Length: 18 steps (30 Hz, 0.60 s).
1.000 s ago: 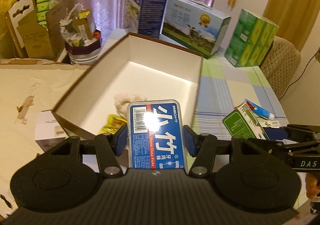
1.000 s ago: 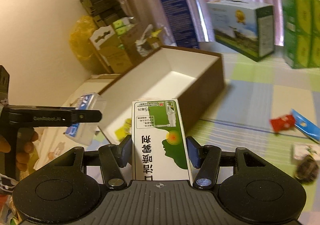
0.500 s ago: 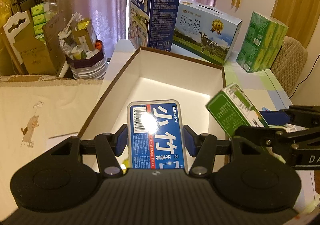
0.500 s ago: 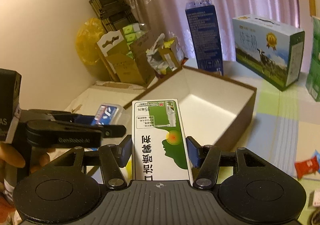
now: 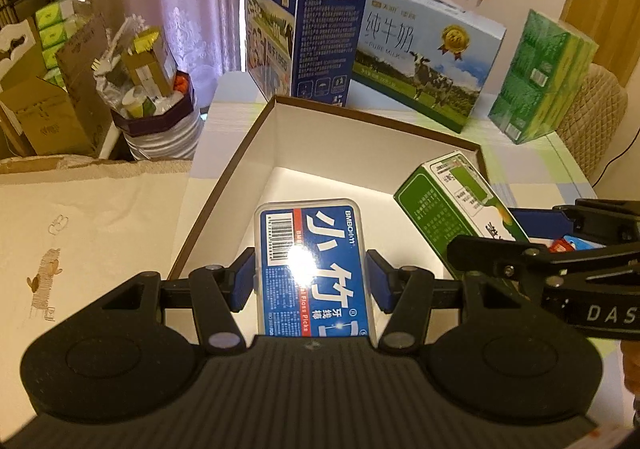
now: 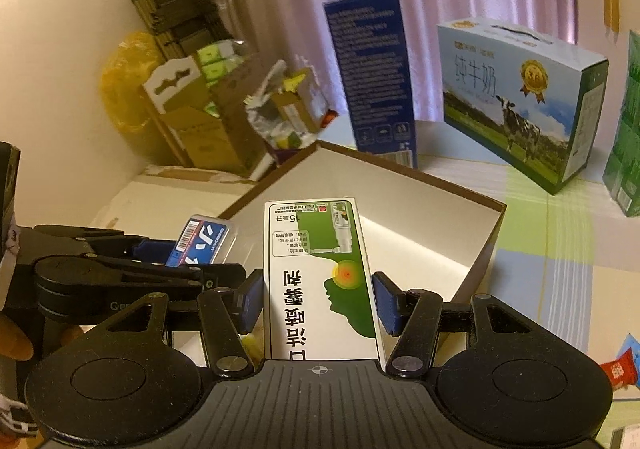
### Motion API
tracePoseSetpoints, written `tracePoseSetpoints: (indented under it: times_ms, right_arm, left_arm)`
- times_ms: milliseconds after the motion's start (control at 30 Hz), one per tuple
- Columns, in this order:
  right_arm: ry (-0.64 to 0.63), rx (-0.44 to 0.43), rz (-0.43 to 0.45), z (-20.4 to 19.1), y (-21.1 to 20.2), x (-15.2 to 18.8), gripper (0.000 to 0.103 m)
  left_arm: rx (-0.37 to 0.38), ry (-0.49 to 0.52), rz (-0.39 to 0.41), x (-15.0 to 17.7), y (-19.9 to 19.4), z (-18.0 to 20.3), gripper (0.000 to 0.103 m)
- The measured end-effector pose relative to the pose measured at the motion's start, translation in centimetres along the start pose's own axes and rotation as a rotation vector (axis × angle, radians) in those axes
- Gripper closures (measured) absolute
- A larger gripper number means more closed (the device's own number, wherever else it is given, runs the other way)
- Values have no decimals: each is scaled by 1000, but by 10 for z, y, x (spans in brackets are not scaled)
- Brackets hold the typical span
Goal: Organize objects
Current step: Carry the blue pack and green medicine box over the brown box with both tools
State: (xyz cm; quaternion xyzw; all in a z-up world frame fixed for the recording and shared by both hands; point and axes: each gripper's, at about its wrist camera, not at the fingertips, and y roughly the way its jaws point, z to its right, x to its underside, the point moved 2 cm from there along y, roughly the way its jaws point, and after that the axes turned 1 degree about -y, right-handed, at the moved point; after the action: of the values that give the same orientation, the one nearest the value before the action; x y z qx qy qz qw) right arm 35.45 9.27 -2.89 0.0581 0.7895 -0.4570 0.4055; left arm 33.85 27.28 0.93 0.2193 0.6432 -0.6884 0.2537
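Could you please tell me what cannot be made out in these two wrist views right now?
- Near floor of the brown box: left wrist view, hidden by the floss case and left gripper.
- Yellow item: right wrist view, mostly hidden behind the fingers.
- Red packet: right wrist view, cut off by the edge.
- Fine print on the green carton: too small.

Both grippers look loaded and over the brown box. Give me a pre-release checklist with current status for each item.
1. Left gripper shut on the floss pick case: ok.
2. Right gripper shut on the green spray box: ok.
3. Both items over the brown box opening: ok.
4. White floor ahead of the case free: ok; the floor under the grippers: cannot tell.
5. The two grippers apart, not touching: ok, though close.
6. Height above the box floor: cannot tell.
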Motion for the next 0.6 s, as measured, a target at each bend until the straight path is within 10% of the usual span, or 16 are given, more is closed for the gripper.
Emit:
tracePoseSetpoints:
  times_ms: [600]
  right_arm:
    - [-53,121,-136,40,85,-15,50]
  left_arm:
    - [3,2,-125,-26,96,-9,50]
